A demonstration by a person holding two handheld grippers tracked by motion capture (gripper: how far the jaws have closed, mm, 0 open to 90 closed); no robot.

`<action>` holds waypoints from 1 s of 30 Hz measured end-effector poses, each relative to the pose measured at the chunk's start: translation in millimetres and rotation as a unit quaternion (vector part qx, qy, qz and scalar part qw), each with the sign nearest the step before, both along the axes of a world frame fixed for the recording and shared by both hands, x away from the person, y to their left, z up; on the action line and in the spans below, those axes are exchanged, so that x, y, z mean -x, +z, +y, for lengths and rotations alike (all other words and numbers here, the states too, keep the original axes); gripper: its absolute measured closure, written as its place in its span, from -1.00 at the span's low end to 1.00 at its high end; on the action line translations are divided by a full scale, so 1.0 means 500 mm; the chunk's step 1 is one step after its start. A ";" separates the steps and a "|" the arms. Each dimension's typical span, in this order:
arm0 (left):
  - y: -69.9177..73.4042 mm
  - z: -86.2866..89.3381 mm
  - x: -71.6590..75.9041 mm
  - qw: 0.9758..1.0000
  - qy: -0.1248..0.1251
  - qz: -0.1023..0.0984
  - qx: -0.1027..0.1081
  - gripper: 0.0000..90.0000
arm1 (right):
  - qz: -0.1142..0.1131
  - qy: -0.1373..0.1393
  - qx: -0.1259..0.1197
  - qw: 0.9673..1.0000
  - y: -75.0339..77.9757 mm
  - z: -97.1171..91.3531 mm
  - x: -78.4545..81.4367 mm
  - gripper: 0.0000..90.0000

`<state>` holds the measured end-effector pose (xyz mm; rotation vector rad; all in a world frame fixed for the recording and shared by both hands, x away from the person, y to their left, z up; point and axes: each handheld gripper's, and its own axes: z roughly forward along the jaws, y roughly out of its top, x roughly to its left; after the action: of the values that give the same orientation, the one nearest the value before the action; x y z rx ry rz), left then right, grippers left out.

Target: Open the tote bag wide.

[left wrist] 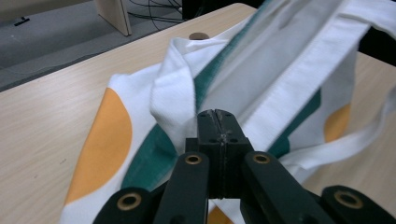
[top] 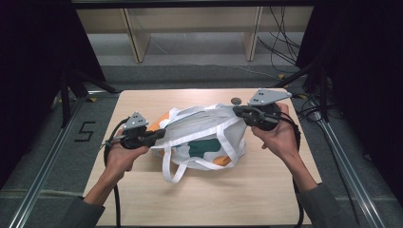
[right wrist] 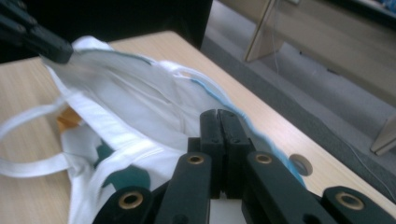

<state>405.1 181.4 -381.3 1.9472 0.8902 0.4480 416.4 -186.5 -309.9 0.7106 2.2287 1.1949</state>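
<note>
tote bag (top: 204, 137) mid-bench (top: 142, 190), long axis left-right. left hand-held gripper (top: 159, 134) clamps its left rim, right hand-held gripper (top: 236, 110) clamps right rim; mouth stretched between, both equally near.

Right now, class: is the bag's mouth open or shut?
Open: both grippers, left and right, pull the bag's rim apart.

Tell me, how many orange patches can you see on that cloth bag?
3 on the bag: one by the left gripper at, one at its near right corner, one beside the jaws. Folds may hide more.
</note>
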 end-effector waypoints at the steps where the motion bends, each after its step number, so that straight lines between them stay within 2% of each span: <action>1: 0.000 0.000 0.000 1.000 0.000 0.000 0.000 0.99 | 0.003 0.001 0.009 1.000 -0.006 0.004 -0.009 1.00; 2: -0.002 -0.004 -0.009 1.000 0.003 0.003 0.008 0.99 | 0.014 -0.003 0.017 1.000 -0.011 0.007 -0.016 1.00; 4: -0.005 -0.008 -0.029 1.000 0.004 0.008 -0.002 0.99 | 0.011 -0.019 0.051 0.998 -0.027 0.015 -0.031 1.00; 5: -0.007 -0.012 -0.039 1.000 0.009 0.006 0.001 0.99 | 0.011 -0.019 0.051 0.998 -0.027 0.015 -0.031 1.00; 6: -0.009 -0.016 -0.051 1.000 0.014 0.007 0.003 0.99 | 0.010 -0.023 0.069 0.997 -0.036 0.017 -0.042 1.00; 7: -0.011 -0.019 -0.060 1.000 0.021 0.008 0.009 0.99 | 0.031 -0.038 0.080 0.996 -0.061 0.012 -0.067 1.00; 8: -0.014 -0.022 -0.077 1.000 0.023 0.014 0.006 0.99 | 0.054 -0.051 0.079 0.994 -0.071 0.011 -0.071 1.00; 10: -0.016 -0.024 -0.087 1.000 0.027 0.013 0.003 0.99 | 0.076 -0.058 0.092 0.991 -0.101 0.003 -0.093 1.00; 11: -0.020 -0.026 -0.096 0.999 0.031 0.010 -0.010 0.99 | 0.086 -0.062 0.094 0.990 -0.118 -0.001 -0.102 1.00; 12: -0.037 -0.027 -0.118 0.998 0.041 0.014 -0.034 0.99 | 0.099 -0.065 0.097 0.988 -0.134 -0.004 -0.109 1.00; 13: -0.037 -0.027 -0.118 0.998 0.041 0.014 -0.034 0.99 | 0.112 -0.069 0.097 0.987 -0.152 -0.007 -0.114 1.00; 14: -0.051 -0.026 -0.131 0.998 0.050 0.027 -0.036 0.99 | 0.119 -0.073 0.098 0.985 -0.169 -0.010 -0.119 1.00; 15: -0.077 -0.015 -0.157 0.995 0.055 0.053 -0.058 0.99 | 0.131 -0.071 0.097 0.984 -0.185 -0.013 -0.123 1.00; 16: -0.077 -0.015 -0.157 0.995 0.055 0.053 -0.058 0.99 | 0.131 -0.071 0.097 0.984 -0.185 -0.013 -0.123 1.00; 17: -0.097 -0.006 -0.175 0.994 0.057 0.080 -0.051 0.99 | 0.140 -0.073 0.083 0.984 -0.204 -0.014 -0.125 1.00; 18: -0.106 -0.003 -0.182 0.993 0.062 0.089 -0.045 0.99 | 0.159 -0.075 0.079 0.981 -0.224 -0.015 -0.126 1.00; 19: -0.117 0.002 -0.190 0.992 0.070 0.099 -0.038 0.99 | 0.171 -0.072 0.085 0.979 -0.243 -0.012 -0.126 1.00; 20: -0.130 0.010 -0.200 0.991 0.080 0.105 -0.034 0.99 | 0.171 -0.074 0.078 0.979 -0.252 -0.007 -0.126 1.00; 21: -0.133 0.014 -0.202 0.990 0.079 0.113 -0.025 0.99 | 0.168 -0.071 0.087 0.979 -0.258 -0.003 -0.128 1.00; 24: -0.128 0.013 -0.196 0.990 0.081 0.111 -0.025 0.99 | 0.163 -0.074 0.098 0.979 -0.252 0.003 -0.129 1.00; 26: -0.115 0.013 -0.189 0.992 0.073 0.099 -0.037 0.99 | 0.142 -0.076 0.097 0.982 -0.226 0.002 -0.131 1.00; 27: -0.099 0.009 -0.183 0.993 0.062 0.094 -0.028 0.99 | 0.127 -0.078 0.083 0.985 -0.209 0.001 -0.133 1.00; 28: -0.099 0.009 -0.183 0.993 0.062 0.094 -0.028 0.99 | 0.129 -0.068 0.067 0.987 -0.191 0.002 -0.135 1.00; 29: -0.091 0.004 -0.180 0.994 0.057 0.091 -0.025 0.99 | 0.129 -0.068 0.067 0.987 -0.191 0.002 -0.135 1.00; 30: -0.081 -0.009 -0.177 0.995 0.049 0.087 -0.018 0.99 | 0.124 -0.062 0.047 0.989 -0.177 0.009 -0.137 1.00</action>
<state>493.4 177.0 -421.6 2.0048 1.0998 0.3574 484.8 -181.8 -398.2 0.9895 2.3822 0.9789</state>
